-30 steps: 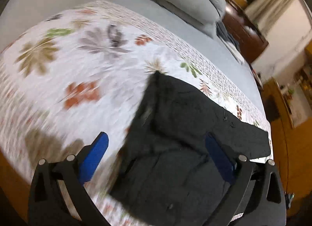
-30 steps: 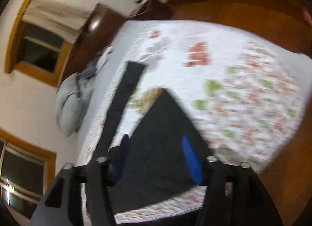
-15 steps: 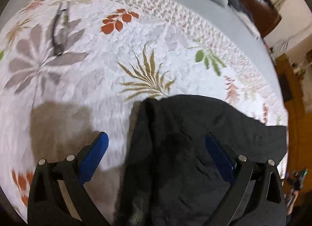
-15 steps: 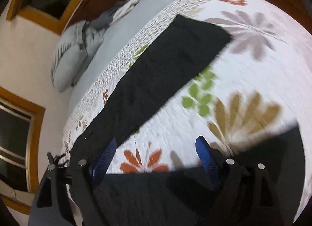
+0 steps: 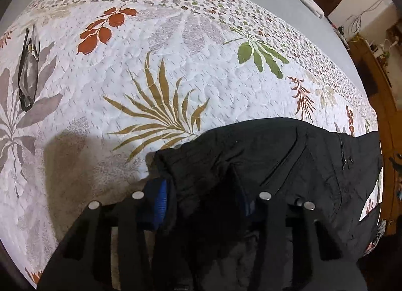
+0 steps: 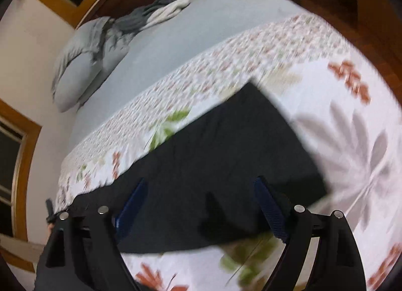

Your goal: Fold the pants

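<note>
Floral quilted bedspread [image 5: 176, 47] carries black fabric pants [image 5: 289, 155]; left claw [image 5: 201, 199] just clenched on their edge, right claw [image 6: 201, 205] spread, ungripped.

Left gripper [image 5: 202, 200], wide apart half a second back, now just closing onto the bunched waist corner of the black pants [image 5: 289, 165]; right gripper [image 6: 201, 205] swung from the leafy quilt [image 6: 351, 140] over the pants leg, jaws opening wider, empty

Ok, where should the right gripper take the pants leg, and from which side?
Judging by the right wrist view, take the pants at the flat far hem corner, from the open quilt side, where the edge lies exposed. The right gripper is open above the leg.
</note>
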The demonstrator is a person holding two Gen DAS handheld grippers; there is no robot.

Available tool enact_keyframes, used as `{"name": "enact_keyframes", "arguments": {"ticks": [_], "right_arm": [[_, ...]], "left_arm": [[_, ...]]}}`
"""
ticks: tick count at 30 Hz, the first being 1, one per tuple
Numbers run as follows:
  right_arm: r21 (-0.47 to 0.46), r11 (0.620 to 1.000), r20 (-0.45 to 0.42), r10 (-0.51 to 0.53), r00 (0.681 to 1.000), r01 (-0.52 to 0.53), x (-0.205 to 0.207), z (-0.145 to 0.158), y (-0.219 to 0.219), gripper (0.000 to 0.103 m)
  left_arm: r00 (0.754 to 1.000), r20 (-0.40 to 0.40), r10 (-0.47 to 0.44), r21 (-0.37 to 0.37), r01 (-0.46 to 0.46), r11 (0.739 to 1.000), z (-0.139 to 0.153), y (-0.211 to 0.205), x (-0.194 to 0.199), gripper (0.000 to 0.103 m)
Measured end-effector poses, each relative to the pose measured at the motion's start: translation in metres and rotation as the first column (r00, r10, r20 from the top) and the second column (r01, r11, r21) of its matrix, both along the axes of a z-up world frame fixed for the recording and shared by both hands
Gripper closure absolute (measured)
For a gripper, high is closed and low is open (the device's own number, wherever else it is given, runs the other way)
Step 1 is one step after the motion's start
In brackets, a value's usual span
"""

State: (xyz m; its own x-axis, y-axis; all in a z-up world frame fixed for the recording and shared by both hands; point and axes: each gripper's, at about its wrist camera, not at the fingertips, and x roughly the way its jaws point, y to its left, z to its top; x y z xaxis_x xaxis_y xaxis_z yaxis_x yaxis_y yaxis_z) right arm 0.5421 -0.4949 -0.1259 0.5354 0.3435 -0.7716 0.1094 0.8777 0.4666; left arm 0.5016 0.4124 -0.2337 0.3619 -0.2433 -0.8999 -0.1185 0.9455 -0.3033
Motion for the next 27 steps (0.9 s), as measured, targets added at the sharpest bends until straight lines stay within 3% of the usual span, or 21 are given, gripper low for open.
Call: {"name": "enact_keyframes", "arguments": {"ticks": [2,9,19,20,21,22,23,24,26,27], "right_arm": [[-0.030,0.999,-0.011,-0.020,1.000,0.020,0.022,-0.003,-0.016,0.015],[-0.096,0.994,-0.093,0.041,0.995,-0.050,0.093,-0.047,-0.027,0.015],[-0.127,0.983,-0.128,0.115,0.985,-0.131,0.131,-0.070,-0.013,0.014],[-0.111,0.983,-0.131,0.132,0.983,-0.147,0.130,-0.071,-0.012,0.025],[-0.110,0.981,-0.145,0.145,0.979,-0.162,0.129,-0.072,-0.010,0.050],[-0.139,0.976,-0.157,0.143,0.977,-0.165,0.126,-0.072,-0.010,0.061],[-0.132,0.977,-0.156,0.148,0.977,-0.169,0.123,-0.070,-0.011,0.085],[-0.127,0.977,-0.137,0.152,0.979,-0.170,0.117,-0.064,-0.012,0.091],[-0.151,0.973,-0.117,0.157,0.981,-0.174,0.108,-0.055,-0.011,0.093],[-0.159,0.973,-0.103,0.150,0.983,-0.166,0.101,-0.048,-0.012,0.094]], "left_arm": [[1.000,0.007,0.022,-0.006,-0.022,1.000,0.000,0.001,0.001,0.069],[0.998,0.003,0.069,0.000,-0.069,0.998,-0.005,0.002,0.000,0.071],[0.995,-0.028,0.098,0.046,-0.096,0.994,-0.006,-0.004,0.004,0.070],[0.994,-0.029,0.101,0.052,-0.100,0.994,-0.005,-0.004,0.004,0.070],[0.994,-0.029,0.107,0.069,-0.104,0.992,-0.004,-0.006,0.004,0.071],[0.994,-0.029,0.108,0.085,-0.105,0.991,-0.002,-0.008,0.005,0.073],[0.994,-0.029,0.105,0.110,-0.102,0.989,0.000,-0.011,0.006,0.075],[0.994,-0.027,0.106,0.123,-0.102,0.987,0.002,-0.013,0.006,0.077],[0.993,-0.016,0.117,0.144,-0.113,0.983,0.009,-0.015,0.004,0.082],[0.992,-0.008,0.124,0.151,-0.122,0.981,0.012,-0.015,0.003,0.092]]}}
